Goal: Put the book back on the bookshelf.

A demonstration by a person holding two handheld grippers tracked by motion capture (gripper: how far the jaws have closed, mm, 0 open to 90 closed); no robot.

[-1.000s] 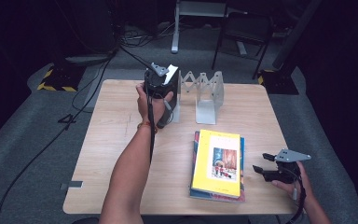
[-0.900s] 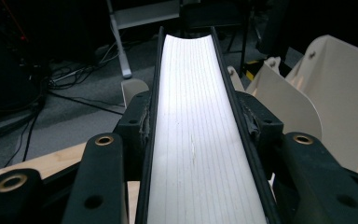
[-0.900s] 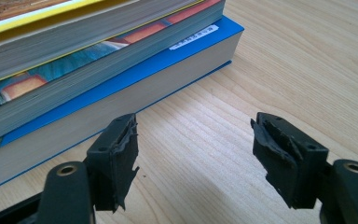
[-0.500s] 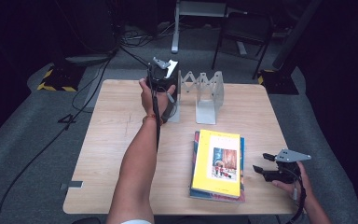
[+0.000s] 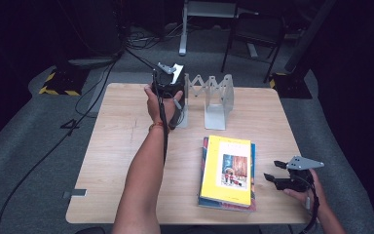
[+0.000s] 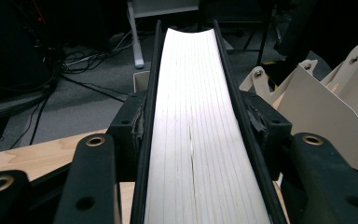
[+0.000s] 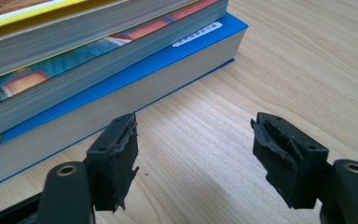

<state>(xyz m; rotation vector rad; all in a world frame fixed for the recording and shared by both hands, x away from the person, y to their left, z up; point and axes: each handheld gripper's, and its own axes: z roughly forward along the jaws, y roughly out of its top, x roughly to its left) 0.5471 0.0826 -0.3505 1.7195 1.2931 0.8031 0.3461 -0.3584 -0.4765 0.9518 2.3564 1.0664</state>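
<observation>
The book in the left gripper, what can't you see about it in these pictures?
- Cover and title: the left gripper view shows just the white page edges of the black-covered book between the black pads.
- Its bottom end: cut off by the lower edge of that view.
- In the high view the left gripper and hand hide most of it, and it is too small to read.
- Whether it already stands in the white metal folding book rack: cannot tell.

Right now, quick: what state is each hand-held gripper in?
Left hand-held gripper: jaws have just been opening, pads still against the black-covered book between them.
Right hand-held gripper: open, holding nothing, beside the book stack.
</observation>
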